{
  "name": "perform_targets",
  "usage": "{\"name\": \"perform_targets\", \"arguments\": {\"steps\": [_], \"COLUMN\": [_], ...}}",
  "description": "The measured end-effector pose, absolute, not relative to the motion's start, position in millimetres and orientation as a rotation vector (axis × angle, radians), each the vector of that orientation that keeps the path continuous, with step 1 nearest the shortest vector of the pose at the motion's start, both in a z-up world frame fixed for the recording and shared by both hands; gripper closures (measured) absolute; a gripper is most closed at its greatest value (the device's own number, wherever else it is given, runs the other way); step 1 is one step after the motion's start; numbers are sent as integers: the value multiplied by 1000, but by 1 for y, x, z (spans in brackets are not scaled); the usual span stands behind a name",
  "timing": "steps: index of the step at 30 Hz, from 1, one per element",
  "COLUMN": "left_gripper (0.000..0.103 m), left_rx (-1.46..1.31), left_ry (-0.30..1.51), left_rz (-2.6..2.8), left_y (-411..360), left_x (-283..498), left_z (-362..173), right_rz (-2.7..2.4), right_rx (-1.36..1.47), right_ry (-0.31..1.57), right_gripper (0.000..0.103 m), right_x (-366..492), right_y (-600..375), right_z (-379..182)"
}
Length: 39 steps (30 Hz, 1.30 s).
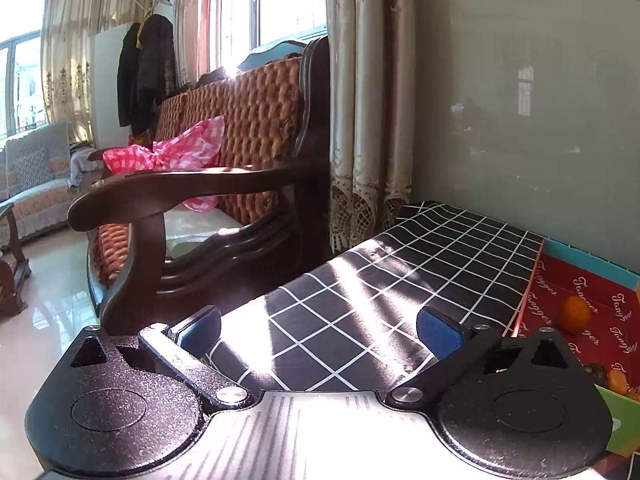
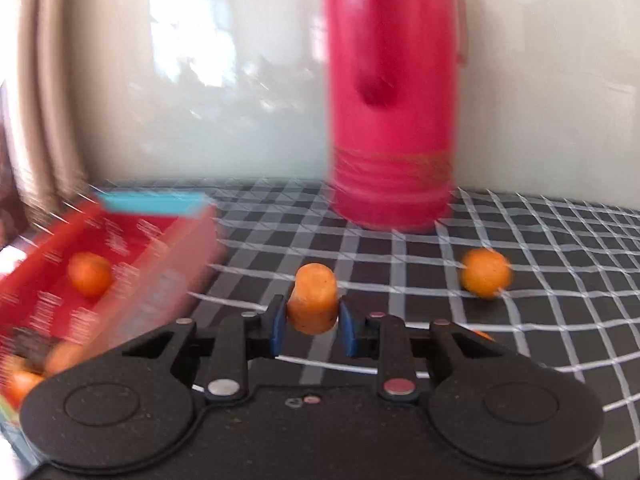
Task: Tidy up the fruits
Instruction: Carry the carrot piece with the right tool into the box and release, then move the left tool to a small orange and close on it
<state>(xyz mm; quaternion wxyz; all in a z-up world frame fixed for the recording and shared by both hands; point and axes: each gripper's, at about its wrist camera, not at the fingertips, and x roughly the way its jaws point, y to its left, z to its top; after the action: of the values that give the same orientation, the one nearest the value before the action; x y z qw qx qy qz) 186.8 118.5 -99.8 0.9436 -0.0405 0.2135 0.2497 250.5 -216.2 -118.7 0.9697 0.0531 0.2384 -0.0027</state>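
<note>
My right gripper (image 2: 313, 322) is shut on a small orange fruit (image 2: 313, 300) and holds it above the black checked tablecloth (image 2: 400, 264). The view is blurred by motion. A red box (image 2: 120, 248) lies at the left with several orange fruits in it, one of them near its middle (image 2: 90, 274). Another orange fruit (image 2: 485, 274) lies loose on the cloth at the right. My left gripper (image 1: 320, 328) is open and empty above the cloth (image 1: 400, 280). The red box (image 1: 588, 304) shows at its right with an orange fruit (image 1: 575, 314) inside.
A tall pink container (image 2: 394, 100) stands at the back of the table against the wall. A dark wooden sofa (image 1: 224, 184) with a pink checked bag (image 1: 180, 152) stands left of the table. A curtain (image 1: 368, 120) hangs behind the table's corner.
</note>
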Motion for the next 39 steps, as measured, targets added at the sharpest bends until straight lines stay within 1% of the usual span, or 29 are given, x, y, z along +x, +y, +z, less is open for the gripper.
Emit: {"name": "perform_targets", "arguments": {"steps": [5,10,11,12,14,15,17,18,21,22,24,26,27,28,29,31,32,39], "left_gripper": [0,0,0,0,0,0,0,0,0,0,0,0,0,0,0,0,0,0], "left_rx": [-100,-90,-93,-96,-103,-106,-105,-101,-78,-69,-56,-36,-25,-16,-6,20,34,160], "left_ry": [442,438,438,439,443,446,447,446,439,439,436,425,420,411,400,384,376,359], "left_rz": [531,537,538,539,540,537,531,526,502,490,453,409,385,356,323,258,219,-100], "left_y": [127,130,130,131,132,132,129,126,115,110,98,81,72,62,51,26,13,-95], "left_x": [186,184,184,185,186,187,188,188,190,191,192,193,193,194,194,196,196,204], "left_z": [-101,-101,-101,-101,-101,-102,-102,-102,-102,-102,-101,-101,-100,-100,-99,-98,-98,-100], "right_rz": [216,308,305,301,296,291,264,248,162,121,25,-82,-134,-197,-259,-402,-476,-852], "right_rx": [137,-14,-40,-55,-52,-42,-23,-14,2,1,-4,-8,-7,-3,5,9,4,44], "right_ry": [434,459,455,448,434,427,419,414,387,375,340,315,307,301,293,276,266,239], "right_gripper": [83,82,77,75,67,65,55,52,40,33,29,22,21,18,12,7,6,6], "right_x": [239,236,234,232,228,226,221,221,214,211,203,194,190,186,181,171,166,129], "right_y": [-183,-135,-131,-128,-128,-130,-138,-143,-159,-165,-179,-196,-205,-215,-225,-247,-257,-334], "right_z": [-107,-114,-114,-114,-112,-110,-107,-107,-104,-102,-99,-99,-99,-99,-100,-100,-100,-102]}}
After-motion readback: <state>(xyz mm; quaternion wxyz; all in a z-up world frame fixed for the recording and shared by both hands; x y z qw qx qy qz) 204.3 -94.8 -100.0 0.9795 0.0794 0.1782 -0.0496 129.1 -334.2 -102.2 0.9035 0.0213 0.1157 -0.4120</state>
